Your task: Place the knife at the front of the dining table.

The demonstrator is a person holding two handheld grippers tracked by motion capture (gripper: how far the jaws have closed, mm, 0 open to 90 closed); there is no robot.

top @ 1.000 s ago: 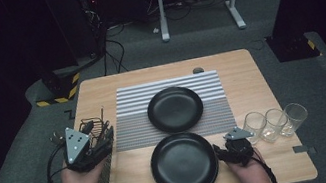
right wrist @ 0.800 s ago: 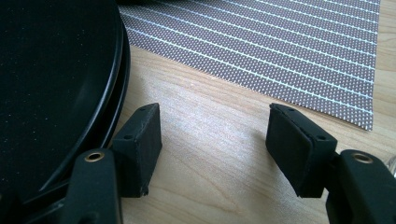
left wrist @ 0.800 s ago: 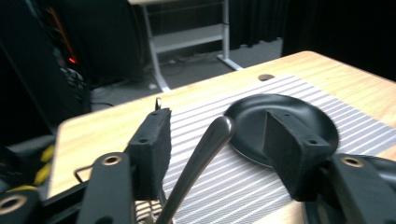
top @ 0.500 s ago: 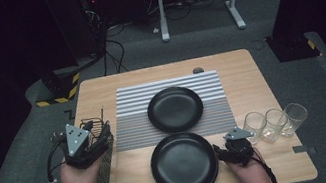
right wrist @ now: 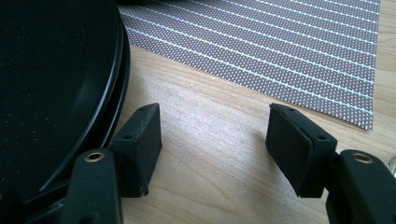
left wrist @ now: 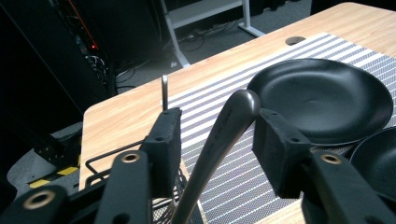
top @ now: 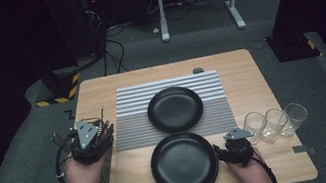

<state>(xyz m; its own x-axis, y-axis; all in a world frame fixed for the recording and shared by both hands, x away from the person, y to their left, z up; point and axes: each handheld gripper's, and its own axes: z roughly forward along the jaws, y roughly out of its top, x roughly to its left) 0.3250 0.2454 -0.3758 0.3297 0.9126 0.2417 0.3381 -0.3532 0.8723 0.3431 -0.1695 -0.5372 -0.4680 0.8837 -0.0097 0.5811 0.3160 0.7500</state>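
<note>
One utensil handle (left wrist: 224,140) between jaws

The wooden tabletop (top: 249,76) carries a striped mat (top: 170,87), a black plate (top: 184,165), three glasses (top: 274,122) and a wire basket (top: 104,170).

Counted on 1 wooden table (top: 250,81):

- 2 black plates: 1 (top: 175,109) at the middle of the mat, 1 (top: 184,164) toward 6 o'clock from it.
- 1 striped placemat (top: 129,112).
- 3 clear glasses in a row at 4 o'clock from the far plate: (top: 255,125), (top: 274,122), (top: 293,117).
- 1 wire-mesh cutlery basket (top: 103,170) at 8 o'clock.
- 2 metal utensil handles seen in the left gripper view: 1 broad, rounded (left wrist: 224,135), 1 thin, upright (left wrist: 164,91); further pieces in the basket too blurred to count.
- 2 handheld grippers: 1 left (top: 100,135), 1 right (top: 220,152).
- 2 hands: (top: 80,177), (top: 252,172).
</note>
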